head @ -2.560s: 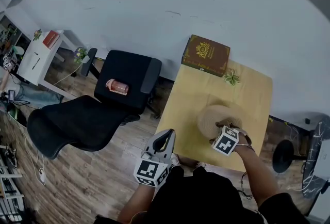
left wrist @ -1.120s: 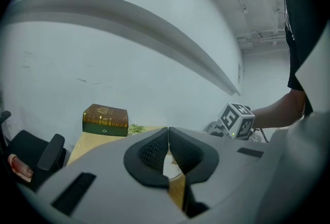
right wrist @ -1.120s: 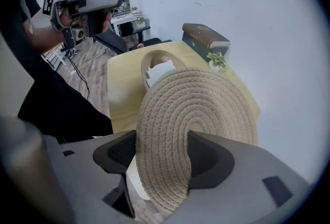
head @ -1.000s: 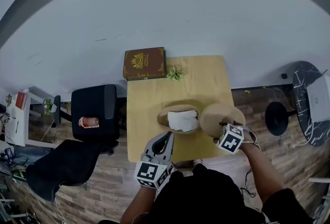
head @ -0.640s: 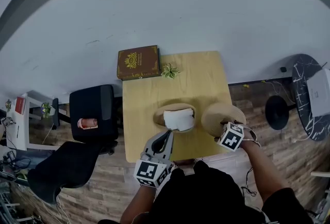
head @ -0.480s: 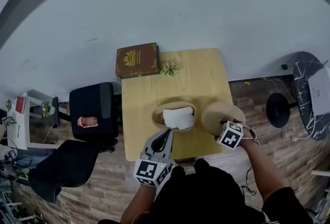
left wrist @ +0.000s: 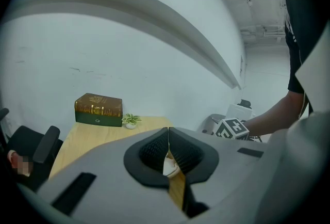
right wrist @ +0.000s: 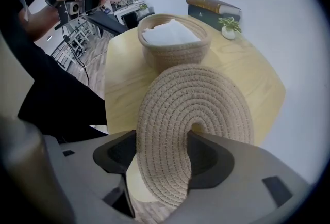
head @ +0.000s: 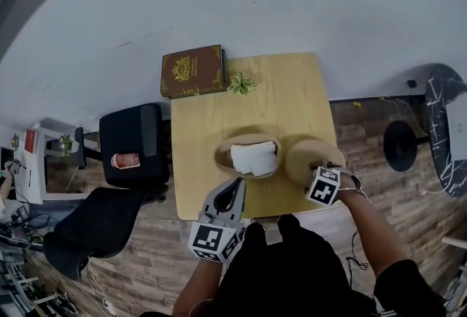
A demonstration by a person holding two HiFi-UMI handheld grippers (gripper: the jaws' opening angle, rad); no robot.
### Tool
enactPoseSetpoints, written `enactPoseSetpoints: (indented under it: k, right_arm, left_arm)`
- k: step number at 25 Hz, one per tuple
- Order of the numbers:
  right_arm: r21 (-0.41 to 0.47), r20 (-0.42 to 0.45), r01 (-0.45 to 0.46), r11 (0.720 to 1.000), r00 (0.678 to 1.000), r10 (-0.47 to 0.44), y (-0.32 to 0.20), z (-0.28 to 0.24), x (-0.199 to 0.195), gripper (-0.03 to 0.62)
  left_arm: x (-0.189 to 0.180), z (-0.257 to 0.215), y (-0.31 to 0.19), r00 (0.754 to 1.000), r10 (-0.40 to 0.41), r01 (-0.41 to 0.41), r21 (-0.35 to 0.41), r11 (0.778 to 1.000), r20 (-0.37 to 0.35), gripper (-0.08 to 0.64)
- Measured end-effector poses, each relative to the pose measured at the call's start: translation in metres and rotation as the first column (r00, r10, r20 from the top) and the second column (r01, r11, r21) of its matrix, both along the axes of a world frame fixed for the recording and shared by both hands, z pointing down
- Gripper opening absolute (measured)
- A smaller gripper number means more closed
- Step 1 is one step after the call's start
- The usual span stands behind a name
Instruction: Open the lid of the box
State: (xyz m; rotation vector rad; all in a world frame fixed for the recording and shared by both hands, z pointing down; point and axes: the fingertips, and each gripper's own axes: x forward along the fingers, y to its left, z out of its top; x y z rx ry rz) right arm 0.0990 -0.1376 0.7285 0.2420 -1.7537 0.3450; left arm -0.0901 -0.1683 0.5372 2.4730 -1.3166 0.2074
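Woven beige rope makes up both task pieces. The round beige rope basket, i.e. the "box", is seen mid-worktop, uncovered, w/ a white folded cloth showing inside. Its round flat rope lid is held just beside it on the right. The lid is clamped b/w the jaws of the right gripper, which are set fairly wide and closed on the lid's near rim, w/ the gripper pointed steeply down.

The opening itself is judged done, and the step in hand appears to be the set-down. Whether the lid touches the light wooden worktop cannot be told. Next, the lid should be laid flat on bare wood and only then released.

Edges need care. The lid is placed near the worktop's front edge and right corner, and in the right gripper view part of it seems to hang past that edge, w/ floor beneath. A shift inward is advised, though the basket wall is close on that side.

More room is offered behind the basket, up to the dark brown book-shaped box and small green potted plant at the far edge. The left gripper is held off the front edge, apart from the basket. Its jaws are pressed together w/ nothing gripped.
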Motion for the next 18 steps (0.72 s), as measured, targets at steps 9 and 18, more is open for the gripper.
enactPoseSetpoints:
  k: [9,18]
  right_arm:
    - [-0.010,-0.024,0.041,0.999,0.999,-0.042,0.002,0.017,-0.005,0.325]
    - [0.062,0.013,0.017,0.998,1.000,-0.017,-0.003,0.007,-0.012,0.354]
  left_arm:
    - [-0.005,0.009,0.004,0.999,-0.047,0.046,-0.036,0.998,-0.006,0.021]
    - [-0.007,0.009,0.008,0.998,-0.059,0.059,-0.035,0.998,-0.002,0.021]
